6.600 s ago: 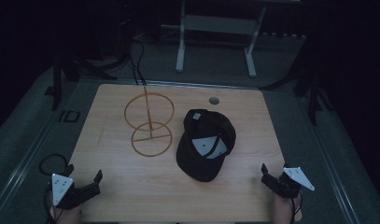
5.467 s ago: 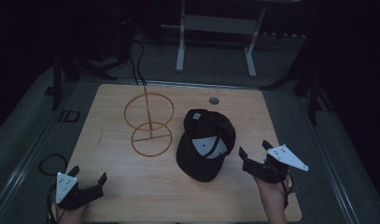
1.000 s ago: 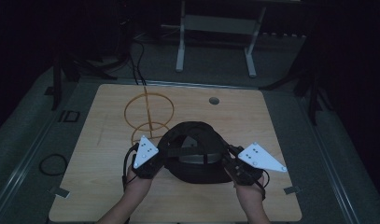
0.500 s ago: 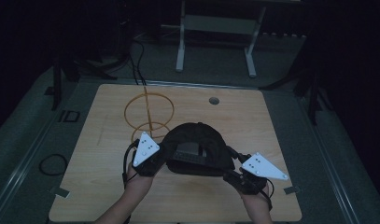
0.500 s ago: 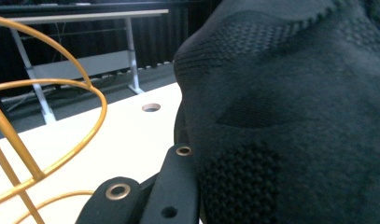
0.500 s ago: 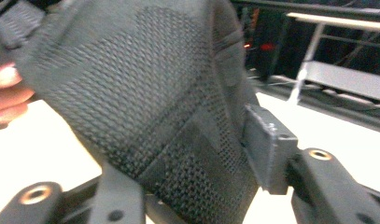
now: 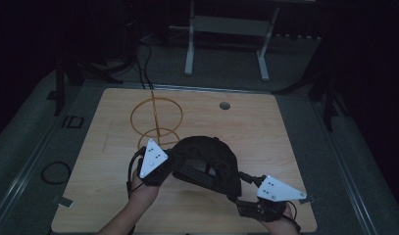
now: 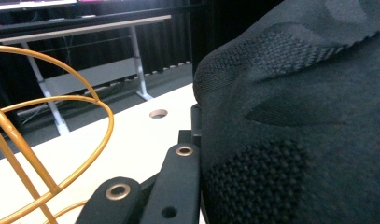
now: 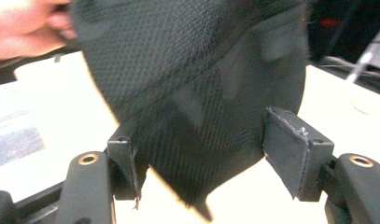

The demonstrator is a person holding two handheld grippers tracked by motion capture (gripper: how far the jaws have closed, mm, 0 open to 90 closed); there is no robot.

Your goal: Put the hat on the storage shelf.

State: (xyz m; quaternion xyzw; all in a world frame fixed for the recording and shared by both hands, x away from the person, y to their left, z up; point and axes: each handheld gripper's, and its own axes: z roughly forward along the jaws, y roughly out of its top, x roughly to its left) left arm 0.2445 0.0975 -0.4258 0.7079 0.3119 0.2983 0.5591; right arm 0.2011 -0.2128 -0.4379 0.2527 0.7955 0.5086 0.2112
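A black cap [image 7: 207, 164] hangs lifted over the near middle of the wooden table [image 7: 265, 132]. My left gripper [image 7: 170, 166] is shut on the cap's left edge; in the left gripper view the knit cap [image 8: 295, 116] presses against one black finger [image 8: 176, 182]. My right gripper [image 7: 238, 193] sits at the cap's lower right. In the right gripper view it [image 9: 201, 149] stands open. The cap's fabric [image 9: 187, 70] hangs between its pads [image 9: 290, 149], apart from the right one.
A gold wire stand [image 7: 155, 117] of two rings stands just behind the left gripper, close in the left gripper view [image 8: 61, 116]. A round cable hole [image 7: 225, 105] lies at the table's far middle. The person's other hand [image 9: 24, 23] appears top left.
Both grippers came in from the near corners to the cap, which now hangs lifted. Within the last second the right gripper has drawn back toward the near right edge.
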